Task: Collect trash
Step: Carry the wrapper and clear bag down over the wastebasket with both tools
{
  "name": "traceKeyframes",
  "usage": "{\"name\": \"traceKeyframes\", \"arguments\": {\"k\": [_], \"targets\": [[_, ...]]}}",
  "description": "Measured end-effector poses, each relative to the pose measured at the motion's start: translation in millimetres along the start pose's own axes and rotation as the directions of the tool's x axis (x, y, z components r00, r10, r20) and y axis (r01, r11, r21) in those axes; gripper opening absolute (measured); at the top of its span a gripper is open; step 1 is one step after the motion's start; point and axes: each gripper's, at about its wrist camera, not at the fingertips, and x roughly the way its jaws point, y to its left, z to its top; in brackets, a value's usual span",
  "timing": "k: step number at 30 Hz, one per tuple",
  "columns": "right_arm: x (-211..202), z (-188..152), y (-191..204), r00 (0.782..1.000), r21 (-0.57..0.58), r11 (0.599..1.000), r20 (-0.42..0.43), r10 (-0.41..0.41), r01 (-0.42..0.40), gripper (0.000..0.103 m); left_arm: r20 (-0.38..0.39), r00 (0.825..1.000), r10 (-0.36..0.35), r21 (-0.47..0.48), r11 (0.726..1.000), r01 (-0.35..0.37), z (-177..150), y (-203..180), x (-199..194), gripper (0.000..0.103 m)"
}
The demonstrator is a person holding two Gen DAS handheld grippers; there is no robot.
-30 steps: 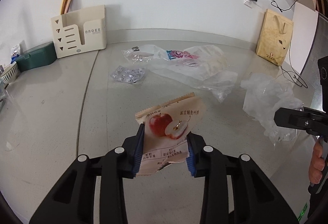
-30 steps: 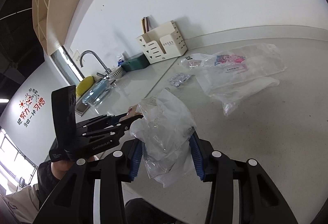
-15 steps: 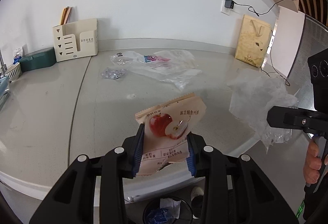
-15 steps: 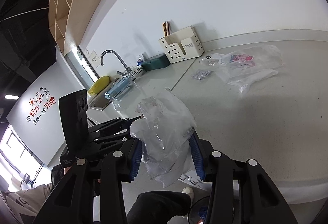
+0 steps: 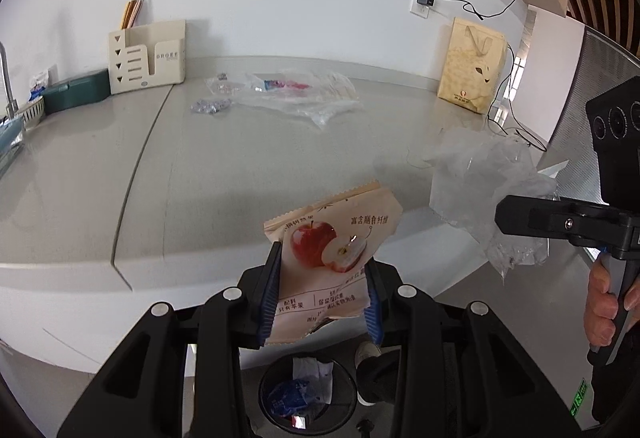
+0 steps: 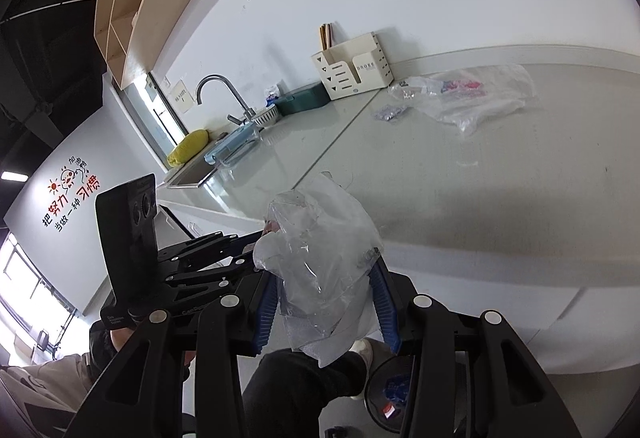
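My left gripper [image 5: 322, 294] is shut on a beige apple snack wrapper [image 5: 334, 250], held off the counter edge above a round black trash bin [image 5: 306, 392] on the floor. My right gripper [image 6: 324, 298] is shut on a crumpled clear plastic bag [image 6: 320, 258]; the bag also shows at the right of the left wrist view [image 5: 480, 177]. The bin shows in the right wrist view [image 6: 394, 394] too. More clear plastic wrappers [image 5: 296, 93] and a small foil blister pack [image 5: 210, 105] lie at the back of the grey counter [image 5: 200, 177].
A cream organiser box [image 5: 146, 55], a green case [image 5: 76, 91] and a tan paper bag [image 5: 472, 65] stand along the wall. A sink with a tap [image 6: 224, 97] is at the counter's left. The person's legs and shoe [image 6: 296, 378] are beside the bin.
Both grippers have pulled back from over the counter to beyond its front edge, still holding their trash. The floor bin has come into view below them.
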Motion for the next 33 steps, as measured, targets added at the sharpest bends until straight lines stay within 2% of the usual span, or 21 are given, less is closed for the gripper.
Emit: {"name": "traceKeyframes", "arguments": {"k": [12, 18, 24, 33], "targets": [[18.2, -65.7, -15.4, 0.995, 0.077, 0.997, -0.096, -0.016, 0.023, 0.046, -0.102, 0.995, -0.015, -0.024, 1.0, 0.013, -71.3, -12.5, 14.2, 0.036], [36.1, -101.4, -31.2, 0.986, 0.117, 0.992, -0.165, -0.025, 0.044, 0.046, -0.182, 0.983, -0.015, -0.043, 0.999, 0.007, -108.3, -12.7, 34.6, 0.036], [64.8, -137.6, -57.1, 0.971, 0.178, 0.98, -0.234, -0.045, 0.089, 0.046, -0.28, 0.96, -0.011, -0.058, 0.998, -0.006, -143.9, -10.3, 72.4, 0.036], [122.3, -184.0, -107.4, 0.934, 0.292, 0.942, -0.354, -0.054, 0.165, 0.046, -0.418, 0.908, 0.006, -0.101, 0.994, -0.052, -186.8, 4.5, 137.5, 0.036]]}}
